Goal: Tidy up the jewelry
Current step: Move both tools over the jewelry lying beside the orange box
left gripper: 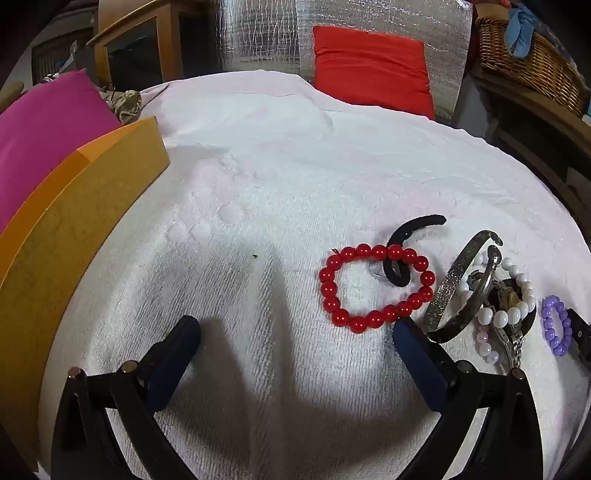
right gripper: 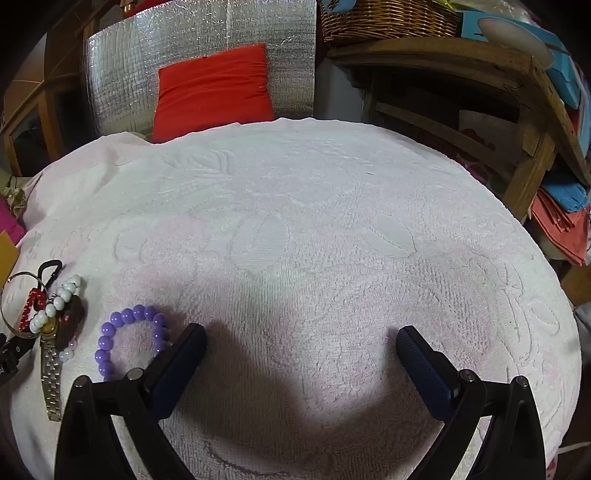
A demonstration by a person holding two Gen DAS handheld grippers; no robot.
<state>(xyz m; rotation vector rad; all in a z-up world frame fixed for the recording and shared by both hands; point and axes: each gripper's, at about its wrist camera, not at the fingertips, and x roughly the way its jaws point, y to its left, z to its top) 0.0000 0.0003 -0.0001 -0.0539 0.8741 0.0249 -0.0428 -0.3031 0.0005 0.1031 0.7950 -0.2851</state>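
With the left gripper (left gripper: 295, 332) spread and empty, the red bead bracelet (left gripper: 376, 290) at one o'clock should be approached squarely, clear of the metal bangle (left gripper: 448, 284).

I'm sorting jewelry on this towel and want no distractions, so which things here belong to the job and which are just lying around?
For the job:
red bead bracelet
purple bead bracelet
white bead bracelet
silver bangle
wristwatch
black hair tie
orange box

Just lying about:
red cushion
pink cushion
wicker basket
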